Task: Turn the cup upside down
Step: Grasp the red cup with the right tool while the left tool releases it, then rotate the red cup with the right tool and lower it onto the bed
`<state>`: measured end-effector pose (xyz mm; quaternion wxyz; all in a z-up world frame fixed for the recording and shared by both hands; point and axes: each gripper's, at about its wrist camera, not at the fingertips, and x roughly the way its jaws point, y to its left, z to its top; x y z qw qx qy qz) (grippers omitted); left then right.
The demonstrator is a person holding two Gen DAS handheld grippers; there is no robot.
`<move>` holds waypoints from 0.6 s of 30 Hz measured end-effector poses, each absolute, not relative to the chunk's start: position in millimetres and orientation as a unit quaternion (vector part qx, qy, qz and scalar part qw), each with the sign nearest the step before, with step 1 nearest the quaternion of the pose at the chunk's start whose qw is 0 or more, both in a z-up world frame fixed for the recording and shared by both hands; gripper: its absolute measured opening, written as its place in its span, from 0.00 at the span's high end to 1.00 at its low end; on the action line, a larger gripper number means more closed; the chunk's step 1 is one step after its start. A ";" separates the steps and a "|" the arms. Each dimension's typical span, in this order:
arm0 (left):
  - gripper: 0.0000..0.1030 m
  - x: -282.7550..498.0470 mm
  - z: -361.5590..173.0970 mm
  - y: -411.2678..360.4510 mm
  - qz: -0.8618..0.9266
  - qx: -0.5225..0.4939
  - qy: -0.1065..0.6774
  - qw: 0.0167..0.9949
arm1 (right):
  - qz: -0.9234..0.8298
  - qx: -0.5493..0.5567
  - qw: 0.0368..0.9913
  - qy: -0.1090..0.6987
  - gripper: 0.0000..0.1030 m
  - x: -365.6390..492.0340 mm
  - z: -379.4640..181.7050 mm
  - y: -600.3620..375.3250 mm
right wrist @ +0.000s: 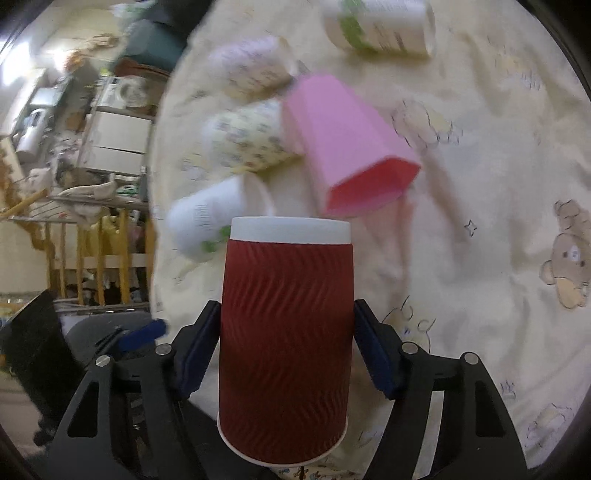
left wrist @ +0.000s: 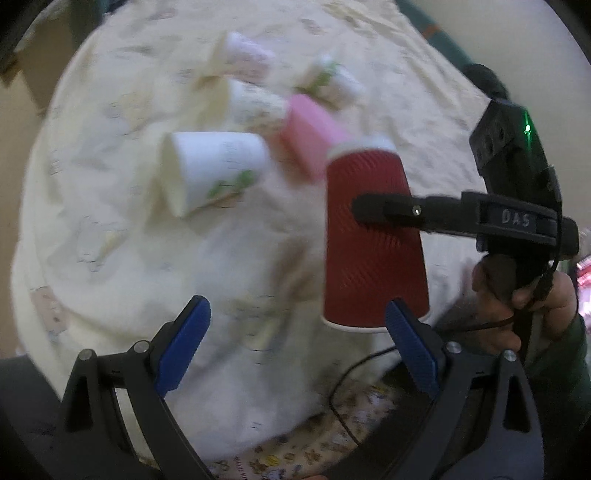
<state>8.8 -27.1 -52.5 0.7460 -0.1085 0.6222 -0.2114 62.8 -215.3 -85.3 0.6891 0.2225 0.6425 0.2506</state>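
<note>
A red ribbed paper cup (right wrist: 284,332) stands inverted, its white base up and its open rim down. My right gripper (right wrist: 286,347) is shut on it, with a blue pad against each side. In the left wrist view the same cup (left wrist: 373,266) hangs just above the cream bedsheet (left wrist: 236,258), and one black finger of the right gripper (left wrist: 391,210) crosses its side. My left gripper (left wrist: 295,347) is open and empty, low and to the left of the cup.
Several cups lie on their sides on the sheet: a pink one (right wrist: 343,144), a white one (left wrist: 214,166), patterned ones (right wrist: 251,140) and a green-labelled one (right wrist: 380,29). The bed edge, a cable (left wrist: 343,402) and cluttered shelves (right wrist: 103,140) lie beyond.
</note>
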 end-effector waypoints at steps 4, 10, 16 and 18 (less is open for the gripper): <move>0.09 3.4 -44.7 -46.7 -0.253 -0.098 0.612 0.743 | 0.263 0.211 0.716 0.611 0.29 51.2 -57.3 -216.7; 0.09 1.5 -56.6 -49.8 -0.224 -0.063 0.627 0.744 | 0.273 0.188 0.738 0.588 0.30 35.8 -37.1 -219.2; 0.09 4.4 -59.6 -39.1 -0.194 -0.061 0.628 0.751 | 0.270 0.097 0.782 0.554 0.30 20.0 -12.9 -207.9; 0.09 7.2 -56.9 -29.8 -0.172 -0.057 0.621 0.763 | 0.257 0.073 0.798 0.541 0.30 20.1 -7.4 -205.9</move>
